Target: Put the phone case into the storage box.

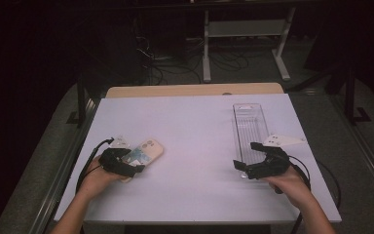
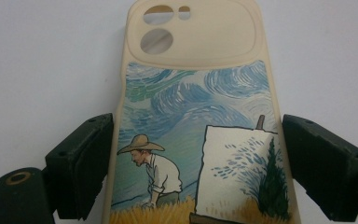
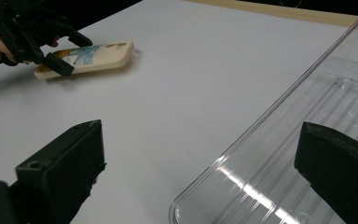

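- Your left gripper [image 1: 126, 164] sits over the near end of the phone case [image 1: 143, 152], which lies flat on the white table [image 1: 195, 141], printed back up, at the left side
- In the left gripper view its jaws stand apart on either side of the phone case [image 2: 198, 135]; the left one looks to be at the edge, the right one just beside it, so you straddle the case but I judge it not yet clamped
- Coming across the narrow width makes sense: the long edges give the jaws two parallel sides to close on
- Your right gripper [image 1: 253, 163] waits at the near end of the clear tray [image 1: 249, 127], jaws wide apart with one inside and one outside the tray's wall [image 3: 261, 126]
- That placement reads as a way to steady the light tray, likely where the case goes
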